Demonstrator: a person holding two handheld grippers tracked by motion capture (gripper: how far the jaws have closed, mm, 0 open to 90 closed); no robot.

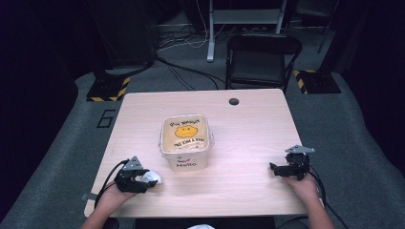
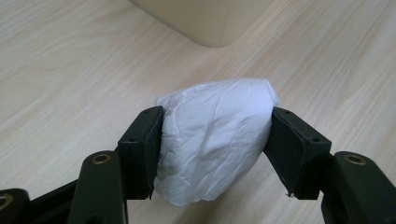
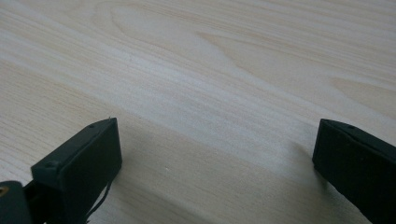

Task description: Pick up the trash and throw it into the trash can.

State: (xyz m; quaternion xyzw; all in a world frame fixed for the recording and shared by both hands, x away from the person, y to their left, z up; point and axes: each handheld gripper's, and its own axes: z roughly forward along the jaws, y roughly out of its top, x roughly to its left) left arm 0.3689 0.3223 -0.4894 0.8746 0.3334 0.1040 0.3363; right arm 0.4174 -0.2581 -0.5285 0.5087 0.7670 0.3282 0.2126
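Observation:
A crumpled white paper ball (image 2: 212, 140) lies on the wooden table (image 1: 248, 143) near its front left corner. My left gripper (image 1: 143, 181) is shut on the ball (image 1: 152, 178), and in the left gripper view both black pads (image 2: 142, 149) press into its sides. A cream square bin (image 1: 186, 141) with a yellow smiley and the word "Hello" stands at the table's middle, just beyond the ball. My right gripper (image 1: 276, 168) rests low at the front right, and the right gripper view shows its jaws wide apart over bare wood (image 3: 210, 93).
A dark round cable hole (image 1: 233, 101) sits near the table's far edge. A black folding chair (image 1: 260, 59) stands behind the table. Yellow-and-black striped stand bases (image 1: 109, 89) lie on the grey floor at both far corners.

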